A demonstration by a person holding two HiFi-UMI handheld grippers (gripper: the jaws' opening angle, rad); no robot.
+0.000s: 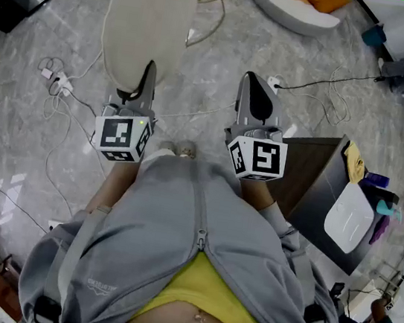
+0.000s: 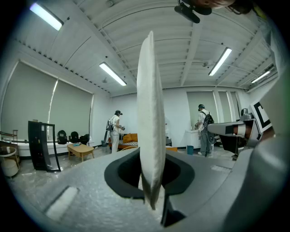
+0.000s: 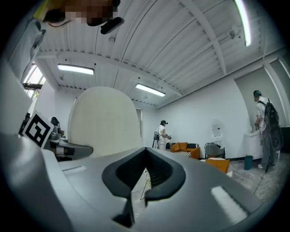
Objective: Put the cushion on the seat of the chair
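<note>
1. At the bottom of the head view, a gray jacket [image 1: 193, 269] fills the frame. Both forearms reach forward out of it, close to the trunk.
2. Just above the jacket, the two hands sit under the marker cubes. They are side by side, a little apart, with both grippers pointing away from the body and about level.
3. The left gripper [image 1: 150, 68], left of centre, has its jaws nearly closed, clamped on the near edge of the cushion [image 1: 150, 14].
4. The cushion is a cream oval held clear of the floor [image 1: 33, 132], stretching from the jaws toward the top of the frame. The left gripper view shows it edge-on and upright, running from the jaws to high in the frame. The right gripper view shows its broad face at the left.
5. The right gripper [image 1: 248, 81], right of centre, has its jaws fully together with nothing between them. It is apart from the cushion.
6. On the gray floor beyond the left gripper, cables [image 1: 62, 83] lie in loops at mid-left.
7. At the right edge of the head view stands a dark table [image 1: 320, 175].
8. Far off in the gripper views, an orange sofa [image 3: 183, 147] stands against the white wall, and people [image 2: 115, 131] stand near it.
</note>
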